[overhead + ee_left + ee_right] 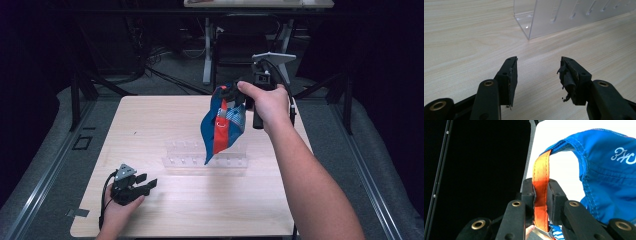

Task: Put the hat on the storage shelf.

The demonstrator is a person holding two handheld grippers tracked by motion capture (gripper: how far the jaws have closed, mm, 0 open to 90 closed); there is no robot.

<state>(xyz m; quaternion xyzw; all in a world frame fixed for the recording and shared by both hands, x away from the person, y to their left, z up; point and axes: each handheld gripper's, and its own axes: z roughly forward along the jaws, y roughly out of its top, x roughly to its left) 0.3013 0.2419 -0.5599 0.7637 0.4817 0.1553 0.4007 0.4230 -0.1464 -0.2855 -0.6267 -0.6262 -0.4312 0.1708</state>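
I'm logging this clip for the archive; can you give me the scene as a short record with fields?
surface: wooden table
held item: blue bag, hanging above the table
grip point: orange strap
right gripper: shut on the strap, raised
left gripper: open, nothing between the jaws, low at the table's near left
also on table: clear plastic rack, below the bag

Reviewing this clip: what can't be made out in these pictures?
- White lettering on the blue fabric bag: cut off by the right gripper view's right edge.
- Orange strap: its lower end is hidden between the right gripper jaws.
- Clear acrylic slotted rack: cropped by the left gripper view's top edge.
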